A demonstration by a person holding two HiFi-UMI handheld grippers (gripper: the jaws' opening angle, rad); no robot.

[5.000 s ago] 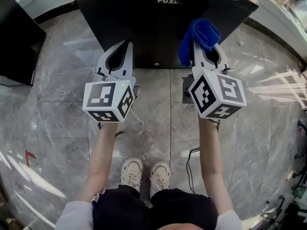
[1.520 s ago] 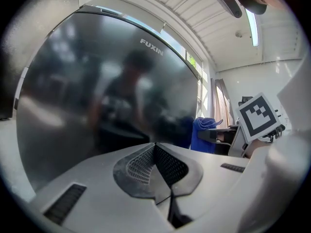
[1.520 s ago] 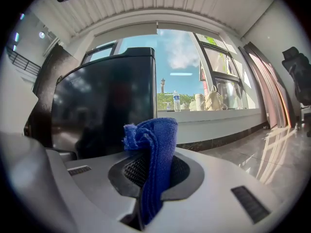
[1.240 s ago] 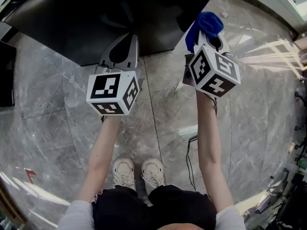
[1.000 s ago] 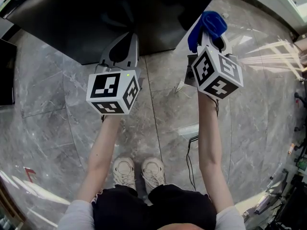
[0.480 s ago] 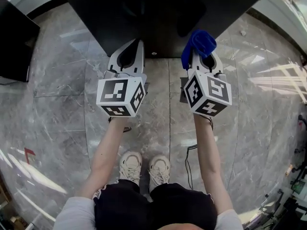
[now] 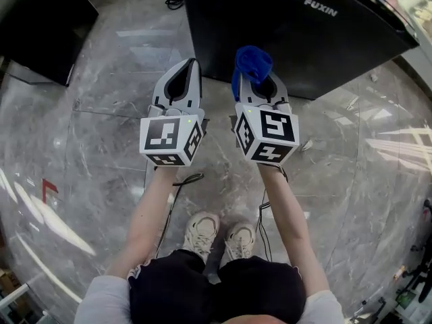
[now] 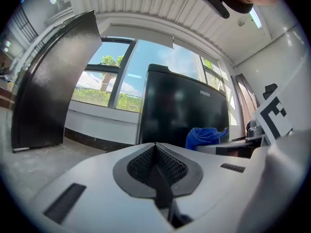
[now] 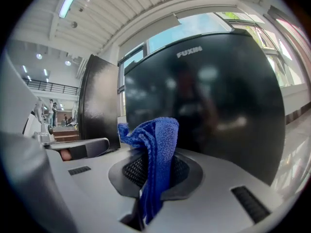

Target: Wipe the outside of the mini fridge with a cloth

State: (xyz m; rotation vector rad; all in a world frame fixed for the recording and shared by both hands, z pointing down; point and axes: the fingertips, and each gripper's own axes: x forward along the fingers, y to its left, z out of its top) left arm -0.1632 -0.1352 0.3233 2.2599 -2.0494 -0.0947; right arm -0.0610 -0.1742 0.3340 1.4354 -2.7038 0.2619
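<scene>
- We had swung left versus half second earlier: mini fridge (image 7: pixel 297 32) sat upper right in head view, its left front corner toward us, no longer square-on.
- Right claw (image 7: pixel 254 79) stayed clamped on blue cloth (image 7: pixel 252 61), with fold bunched past tips. It aimed at fridge door, near but seemingly not touching.
- Left claw (image 7: pixel 188 65) was pressed together, empty, over marble floor (image 7: pixel 101 147), just beside right one.
- We judged this as repositioning between strokes, perhaps toward left side panel. Wiping contact was not yet remade.
</scene>
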